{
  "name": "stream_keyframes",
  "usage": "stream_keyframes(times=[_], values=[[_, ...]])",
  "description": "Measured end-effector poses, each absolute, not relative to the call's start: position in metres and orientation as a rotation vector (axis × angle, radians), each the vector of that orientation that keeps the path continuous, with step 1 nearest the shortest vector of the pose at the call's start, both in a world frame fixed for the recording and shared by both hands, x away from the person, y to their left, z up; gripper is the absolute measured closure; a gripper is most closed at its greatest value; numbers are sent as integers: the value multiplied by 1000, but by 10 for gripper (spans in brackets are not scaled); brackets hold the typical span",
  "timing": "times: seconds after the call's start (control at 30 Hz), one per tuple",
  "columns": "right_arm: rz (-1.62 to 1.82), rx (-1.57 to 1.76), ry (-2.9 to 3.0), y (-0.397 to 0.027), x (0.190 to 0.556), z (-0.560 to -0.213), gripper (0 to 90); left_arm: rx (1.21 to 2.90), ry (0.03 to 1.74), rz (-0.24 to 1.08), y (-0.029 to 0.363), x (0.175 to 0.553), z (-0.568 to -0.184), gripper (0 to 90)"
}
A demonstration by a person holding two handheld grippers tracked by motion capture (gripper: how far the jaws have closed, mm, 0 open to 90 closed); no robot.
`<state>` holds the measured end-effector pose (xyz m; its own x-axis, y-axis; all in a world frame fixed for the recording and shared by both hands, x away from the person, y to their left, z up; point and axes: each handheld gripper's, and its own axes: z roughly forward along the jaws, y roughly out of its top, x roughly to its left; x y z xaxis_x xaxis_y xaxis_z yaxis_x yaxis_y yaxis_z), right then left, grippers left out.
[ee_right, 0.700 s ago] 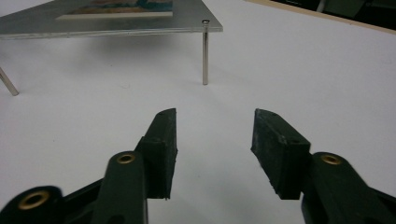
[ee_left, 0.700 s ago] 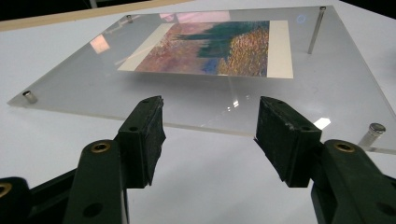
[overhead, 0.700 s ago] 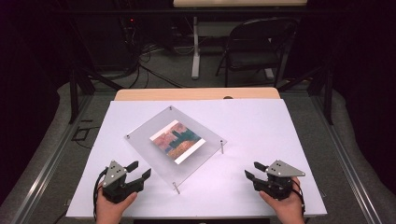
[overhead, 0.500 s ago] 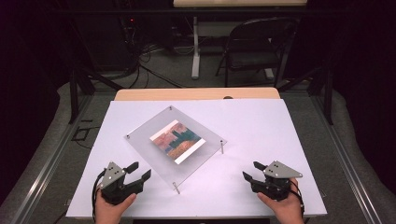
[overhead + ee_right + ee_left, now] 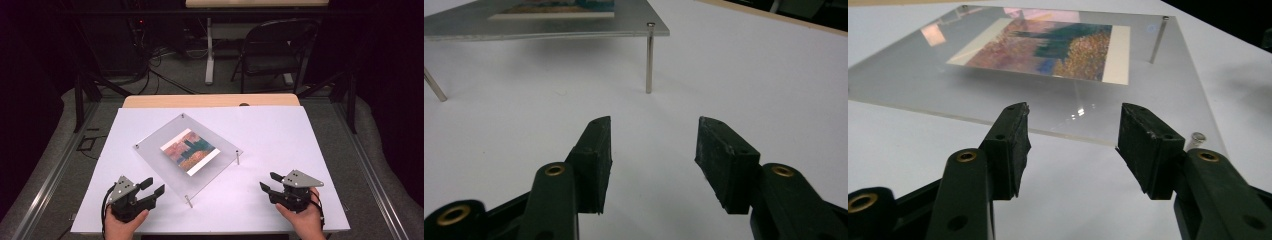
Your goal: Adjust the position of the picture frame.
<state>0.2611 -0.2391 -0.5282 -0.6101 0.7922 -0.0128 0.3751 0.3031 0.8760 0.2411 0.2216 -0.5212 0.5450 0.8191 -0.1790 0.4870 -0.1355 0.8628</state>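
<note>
- The clear acrylic picture frame, a square plate with a colourful print (image 5: 189,151) sandwiched in it, stands on four thin metal standoff legs around the middle of the white tabletop (image 5: 280,130), turned corner-on to the near edge.
- It looks stiff, smooth and slippery, light, easily scratched; the bare edges near the corners seem the safest hold, not the legs.
- Left gripper (image 5: 151,187), near the front-left corner: jaws well apart, empty, the plate's near edge just beyond them.
- Right gripper (image 5: 268,183), towards the front-right corner: jaws spread, empty, well short of the nearest leg (image 5: 649,58).

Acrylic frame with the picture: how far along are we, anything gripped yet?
Nothing is gripped yet. The acrylic frame stands on its metal posts on the white table. Left hand-held gripper is open near its front edge; right hand-held gripper is open, apart. Approach and grasp remain.
</note>
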Motion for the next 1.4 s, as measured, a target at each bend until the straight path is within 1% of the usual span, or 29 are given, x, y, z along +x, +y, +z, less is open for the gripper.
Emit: stream_keyframes(times=[0.2, 0.4, 0.5, 0.57, 0.63, 0.73, 0.87, 0.97, 1.1, 1.2, 1.3, 1.4], values=[[1283, 997, 2145, -235, 271, -523, 530, 1805, 1091, 394, 219, 235, -522, 523], [1290, 996, 2170, -228, 285, -526, 530, 1842, 1098, 387, 211, 224, -525, 551], [1294, 988, 2182, -223, 296, -525, 530, 1858, 1096, 356, 206, 218, -528, 569], [1307, 993, 2206, -220, 302, -527, 584, 1864, 1091, 347, 203, 216, -529, 582], [1311, 1002, 2226, -218, 307, -529, 599, 1875, 1089, 346, 198, 215, -531, 590], [1290, 1008, 2247, -214, 316, -531, 600, 1885, 1094, 296, 189, 215, -538, 613], [1280, 1007, 2259, -210, 324, -532, 604, 1906, 1090, 281, 181, 216, -542, 642], [1281, 1019, 2277, -207, 330, -535, 625, 1932, 1068, 266, 171, 217, -546, 662], [1289, 1026, 2286, -206, 332, -537, 636, 1946, 1048, 224, 160, 219, -551, 673], [1288, 1026, 2290, -206, 333, -538, 639, 1945, 1050, 218, 153, 224, -553, 686], [1293, 1027, 2290, -206, 332, -538, 641, 1943, 1054, 193, 147, 228, -556, 716], [1297, 1020, 2297, -205, 332, -539, 659, 1950, 1063, 210, 140, 232, -559, 739]])
